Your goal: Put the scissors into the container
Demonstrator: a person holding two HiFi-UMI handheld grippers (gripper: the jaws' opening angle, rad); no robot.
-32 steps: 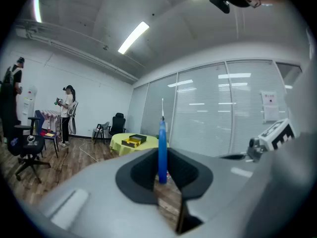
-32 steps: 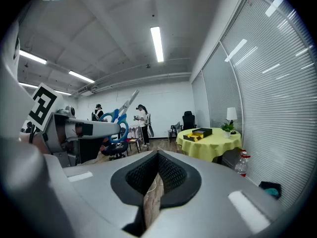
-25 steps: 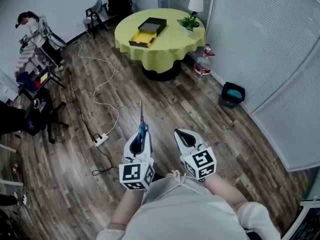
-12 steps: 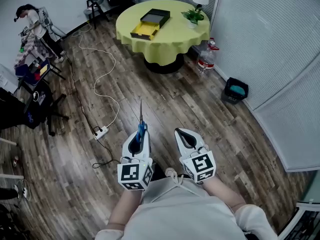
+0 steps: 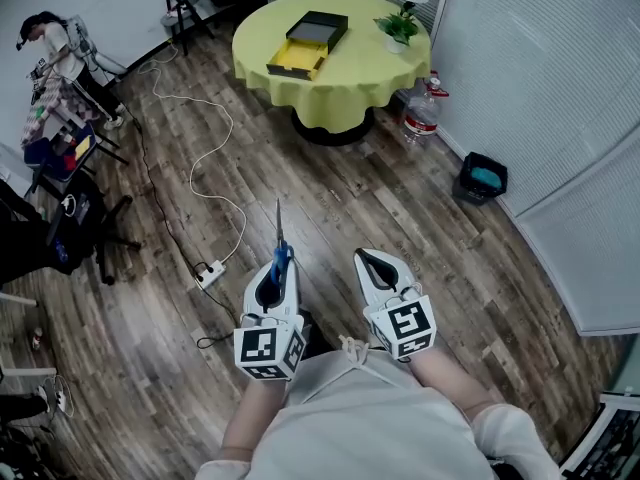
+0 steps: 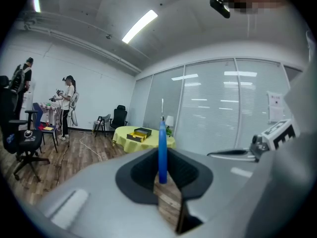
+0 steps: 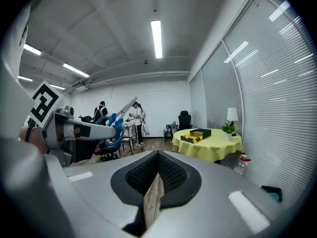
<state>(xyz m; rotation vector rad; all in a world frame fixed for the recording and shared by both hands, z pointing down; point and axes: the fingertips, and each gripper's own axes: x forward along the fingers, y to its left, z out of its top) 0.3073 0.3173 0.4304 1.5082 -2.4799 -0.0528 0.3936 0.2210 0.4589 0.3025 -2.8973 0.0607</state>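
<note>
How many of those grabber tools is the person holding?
2. The left gripper, shut on the scissors, is at the person's left; the right gripper, nothing in its jaws, is beside it. No others show.

Yellow-clothed round table (image 5: 345,83), potted plant (image 5: 402,28), dark floor bin (image 5: 484,178)

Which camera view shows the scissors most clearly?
The right gripper view: it shows the scissors side-on, blue handles and blades. The left gripper view shows them edge-on in the left claw; the head view, from above, as a thin line.
</note>
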